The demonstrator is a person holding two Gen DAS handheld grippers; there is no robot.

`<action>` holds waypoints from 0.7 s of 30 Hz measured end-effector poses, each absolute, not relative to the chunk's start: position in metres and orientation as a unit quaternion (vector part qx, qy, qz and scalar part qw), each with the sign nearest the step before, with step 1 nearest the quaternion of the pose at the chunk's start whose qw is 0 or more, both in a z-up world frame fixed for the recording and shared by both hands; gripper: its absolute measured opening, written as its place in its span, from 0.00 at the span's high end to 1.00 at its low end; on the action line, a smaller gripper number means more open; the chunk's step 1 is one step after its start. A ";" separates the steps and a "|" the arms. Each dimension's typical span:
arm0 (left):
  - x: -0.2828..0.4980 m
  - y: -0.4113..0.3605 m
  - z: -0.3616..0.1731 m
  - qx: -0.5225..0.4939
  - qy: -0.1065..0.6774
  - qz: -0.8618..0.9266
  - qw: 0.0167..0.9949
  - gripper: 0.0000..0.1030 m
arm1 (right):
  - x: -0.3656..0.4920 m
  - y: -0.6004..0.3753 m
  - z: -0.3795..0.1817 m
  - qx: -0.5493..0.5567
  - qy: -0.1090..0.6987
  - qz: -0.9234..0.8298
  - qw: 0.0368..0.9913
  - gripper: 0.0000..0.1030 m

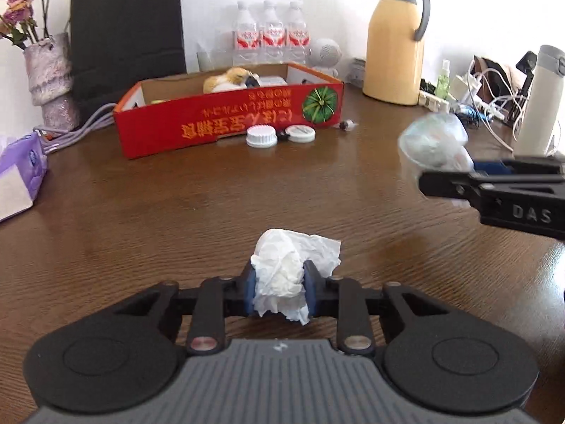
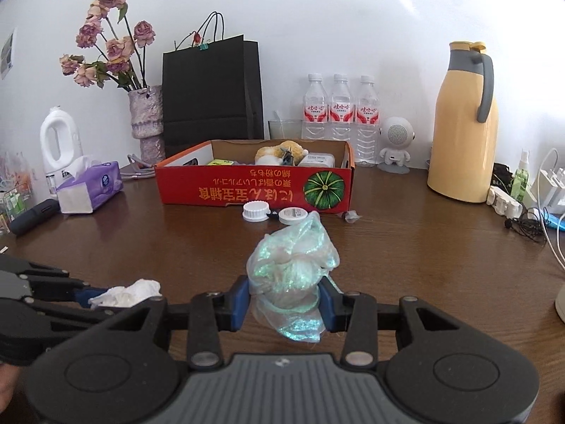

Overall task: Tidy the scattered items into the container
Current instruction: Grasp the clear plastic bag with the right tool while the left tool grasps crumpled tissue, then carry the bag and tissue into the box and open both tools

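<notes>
above brown wooden table [image 1: 141, 212], left gripper [image 1: 279, 289] clamping tissue [image 1: 282, 268], right gripper [image 2: 286, 300] clamping plastic bag [image 2: 293, 268]

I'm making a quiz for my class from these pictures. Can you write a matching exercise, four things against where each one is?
Things
1. crumpled tissue
2. iridescent plastic bag
3. two white lids
4. plush toy

Places
A. inside the red cardboard box
B. clamped in the left gripper
C. on the table just in front of the box
D. clamped in the right gripper

Pairs: 1-B, 2-D, 3-C, 4-A
</notes>
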State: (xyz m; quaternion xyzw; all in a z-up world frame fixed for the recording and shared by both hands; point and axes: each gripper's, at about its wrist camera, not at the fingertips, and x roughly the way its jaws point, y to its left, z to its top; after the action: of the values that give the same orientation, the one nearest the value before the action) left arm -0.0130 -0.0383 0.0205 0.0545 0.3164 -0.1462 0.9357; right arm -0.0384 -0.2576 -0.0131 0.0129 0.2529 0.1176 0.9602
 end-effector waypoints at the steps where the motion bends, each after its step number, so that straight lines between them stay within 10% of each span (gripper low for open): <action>1: -0.017 -0.033 0.023 0.047 0.307 -0.140 0.940 0.74 | -0.042 -0.259 -0.014 0.029 0.256 0.120 0.959 0.62; 21: -0.068 -0.016 0.062 -0.006 0.201 -0.060 0.978 0.75 | -0.077 -0.242 -0.008 0.048 0.258 0.111 0.959 0.62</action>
State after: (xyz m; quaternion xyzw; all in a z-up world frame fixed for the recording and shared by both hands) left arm -0.0680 -0.0159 0.0619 -0.0059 0.2013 -0.0604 0.9777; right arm -0.0774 -0.2418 -0.0079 0.0476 0.2575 0.1114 0.9587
